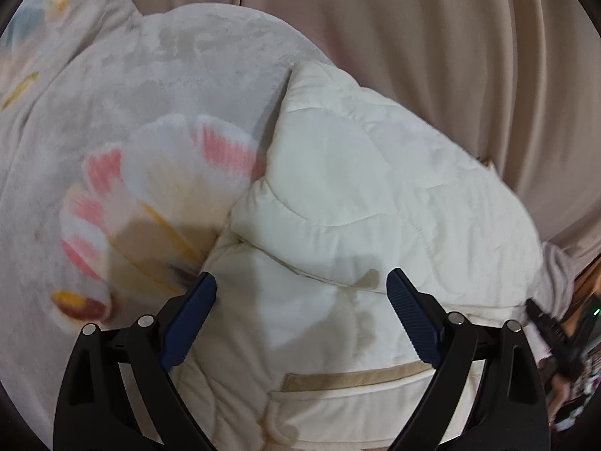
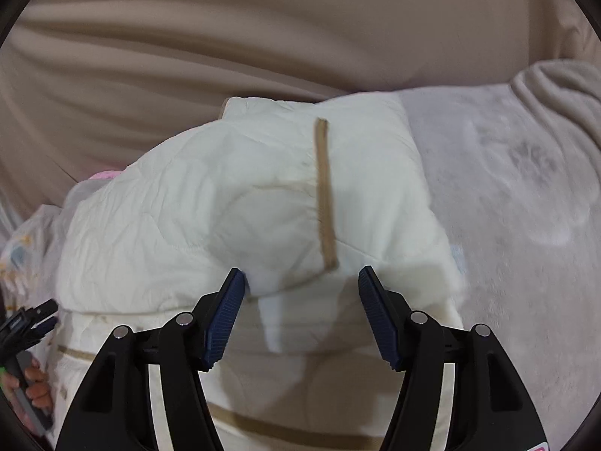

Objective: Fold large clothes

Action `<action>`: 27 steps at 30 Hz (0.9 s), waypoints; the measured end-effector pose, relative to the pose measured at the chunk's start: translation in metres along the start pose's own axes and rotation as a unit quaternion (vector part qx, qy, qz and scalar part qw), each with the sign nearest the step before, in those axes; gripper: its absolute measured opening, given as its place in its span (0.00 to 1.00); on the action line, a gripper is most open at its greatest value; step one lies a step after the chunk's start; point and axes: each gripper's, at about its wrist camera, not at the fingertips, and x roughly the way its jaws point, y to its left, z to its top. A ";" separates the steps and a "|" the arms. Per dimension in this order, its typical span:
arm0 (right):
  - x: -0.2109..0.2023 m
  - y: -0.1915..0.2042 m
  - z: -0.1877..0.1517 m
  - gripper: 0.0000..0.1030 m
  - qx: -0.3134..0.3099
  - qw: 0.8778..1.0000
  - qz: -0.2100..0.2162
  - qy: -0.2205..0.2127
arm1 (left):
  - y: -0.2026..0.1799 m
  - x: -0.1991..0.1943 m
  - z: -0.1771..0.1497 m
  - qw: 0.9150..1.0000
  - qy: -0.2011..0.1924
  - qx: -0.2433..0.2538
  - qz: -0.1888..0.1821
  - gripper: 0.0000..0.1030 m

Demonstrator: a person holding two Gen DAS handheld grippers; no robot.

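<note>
A cream quilted jacket [image 1: 357, 188] with tan trim lies bunched and partly folded on a fleece blanket. In the right wrist view the jacket [image 2: 188, 225] shows a tan strip [image 2: 323, 195] running down a folded part. My left gripper [image 1: 300, 293] is open, its blue pads either side of the jacket's near part, holding nothing. My right gripper [image 2: 300, 285] is open just above the jacket's near fold, holding nothing. The other gripper shows at the right edge of the left wrist view [image 1: 552, 334] and at the left edge of the right wrist view [image 2: 26, 323].
A pale grey fleece blanket [image 1: 131, 86] with a pink, white and yellow print [image 1: 157, 188] covers the surface; it also shows in the right wrist view [image 2: 507, 206]. A beige draped curtain [image 1: 432, 37] hangs behind, also in the right wrist view [image 2: 188, 45].
</note>
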 end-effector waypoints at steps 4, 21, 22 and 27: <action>-0.008 -0.012 0.001 0.61 0.026 0.999 0.042 -0.006 | -0.001 0.004 0.002 0.996 0.035 -0.055 -0.064 0.87; -0.053 0.037 0.038 0.05 -0.012 0.989 0.102 -0.104 | -0.038 0.018 0.023 0.997 -0.019 0.054 0.052 0.16; -0.020 0.026 0.033 0.05 -0.002 0.996 0.067 -0.051 | -0.036 0.030 0.013 0.996 -0.008 0.065 0.062 0.16; 0.006 0.001 0.010 0.04 0.054 0.996 0.068 -0.019 | -0.044 0.033 -0.013 0.989 -0.037 0.109 0.092 0.17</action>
